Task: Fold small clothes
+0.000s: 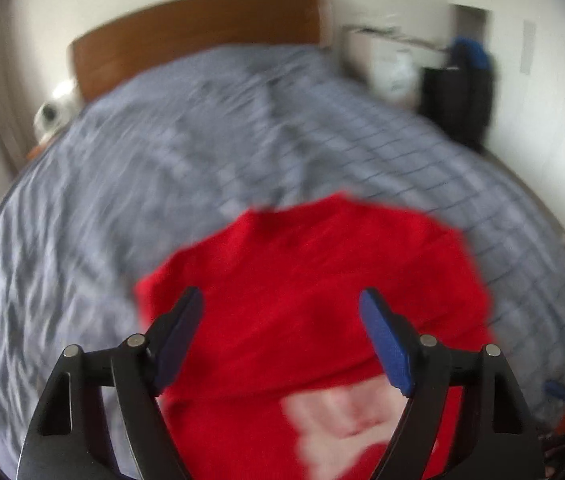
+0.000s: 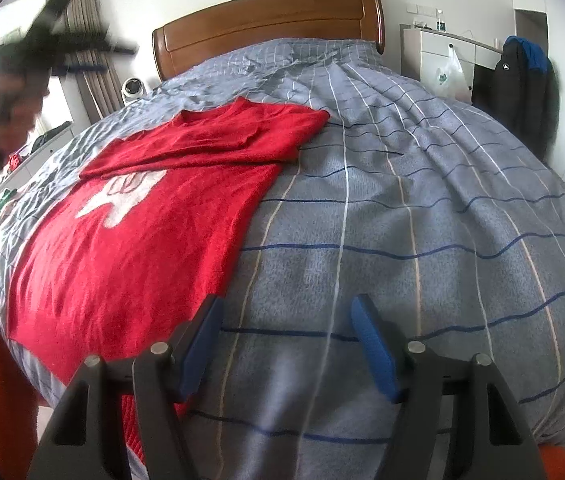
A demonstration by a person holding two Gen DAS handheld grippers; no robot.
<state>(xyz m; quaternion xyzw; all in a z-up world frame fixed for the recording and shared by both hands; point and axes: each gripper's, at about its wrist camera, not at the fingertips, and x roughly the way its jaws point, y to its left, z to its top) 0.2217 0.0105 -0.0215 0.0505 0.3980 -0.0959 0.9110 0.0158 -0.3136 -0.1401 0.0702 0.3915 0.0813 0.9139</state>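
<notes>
The red sweater [image 2: 138,216], left of centre on the bed [image 2: 422,240], looks soft, light and limp, best pinched at its hem corners; both the left gripper [image 1: 281,304] and the right gripper [image 2: 284,312] stand spread and empty.

1. One red sweater [image 2: 134,216] with a white motif, its top part folded over.
2. One bed [image 2: 402,220] under a grey checked cover.
3. One wooden headboard [image 2: 266,24].
4. Two claws: left claw [image 1: 280,312], right claw [image 2: 284,320].
5. One white plastic bag [image 2: 448,72].

Bedroom: bed [image 2: 402,200], wooden headboard [image 2: 266,20]
</notes>
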